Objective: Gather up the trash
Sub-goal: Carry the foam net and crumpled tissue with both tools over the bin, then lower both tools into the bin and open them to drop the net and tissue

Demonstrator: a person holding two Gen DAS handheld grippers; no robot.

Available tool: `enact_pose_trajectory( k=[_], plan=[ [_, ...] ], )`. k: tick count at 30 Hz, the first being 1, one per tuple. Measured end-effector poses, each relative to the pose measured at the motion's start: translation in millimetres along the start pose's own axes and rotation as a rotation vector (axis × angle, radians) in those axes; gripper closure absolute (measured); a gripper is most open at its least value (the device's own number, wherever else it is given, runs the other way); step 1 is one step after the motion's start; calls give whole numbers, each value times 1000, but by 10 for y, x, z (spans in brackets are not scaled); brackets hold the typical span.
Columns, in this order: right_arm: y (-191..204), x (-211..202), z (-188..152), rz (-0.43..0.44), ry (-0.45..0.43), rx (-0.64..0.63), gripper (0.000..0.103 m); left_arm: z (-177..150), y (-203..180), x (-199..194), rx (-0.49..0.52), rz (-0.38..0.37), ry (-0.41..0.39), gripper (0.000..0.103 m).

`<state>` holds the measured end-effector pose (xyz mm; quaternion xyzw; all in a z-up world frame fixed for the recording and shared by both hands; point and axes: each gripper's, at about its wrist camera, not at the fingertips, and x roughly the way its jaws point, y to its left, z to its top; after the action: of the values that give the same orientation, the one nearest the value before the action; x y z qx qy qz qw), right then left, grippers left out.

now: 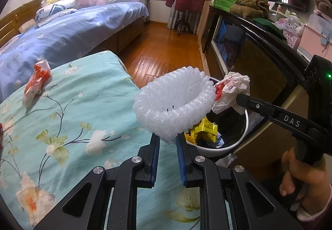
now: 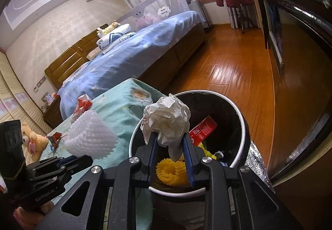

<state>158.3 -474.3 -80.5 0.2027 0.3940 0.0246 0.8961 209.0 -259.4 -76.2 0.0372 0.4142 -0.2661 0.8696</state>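
My left gripper (image 1: 168, 139) is shut on the lower edge of a white foam net sleeve (image 1: 174, 103), held over the corner of the teal floral bedspread (image 1: 83, 105) beside the bin. My right gripper (image 2: 169, 136) is shut on a crumpled white paper ball (image 2: 166, 118) above the open black-lined trash bin (image 2: 242, 118). Inside the bin lie a yellow foam net (image 2: 170, 172) and a red box (image 2: 203, 128). The left wrist view shows that paper ball (image 1: 232, 89) in the right gripper (image 1: 238, 97) over the bin's white rim (image 1: 207, 152). A red-and-white wrapper (image 1: 36, 82) lies on the bedspread.
A blue-covered bed (image 1: 72, 29) stands behind the bedspread, with wooden floor (image 2: 238, 76) beyond the bin. A dark cabinet (image 1: 259, 60) runs close along the right of the bin. Another small wrapper (image 2: 55, 138) and a teddy bear (image 2: 31, 138) lie at the left. A hand (image 1: 300, 176) grips the right tool.
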Motion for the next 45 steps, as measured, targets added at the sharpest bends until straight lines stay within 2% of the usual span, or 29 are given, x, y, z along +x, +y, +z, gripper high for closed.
enact_pose_trajectory(
  k=[21,45],
  plan=[
    [-15,88,22,-38,18,-3,78,107,-124,151,24,-11,10,88],
    [-61,167,79,-74,31,1,75,252,-232,480,42,-25,76,88]
  ],
)
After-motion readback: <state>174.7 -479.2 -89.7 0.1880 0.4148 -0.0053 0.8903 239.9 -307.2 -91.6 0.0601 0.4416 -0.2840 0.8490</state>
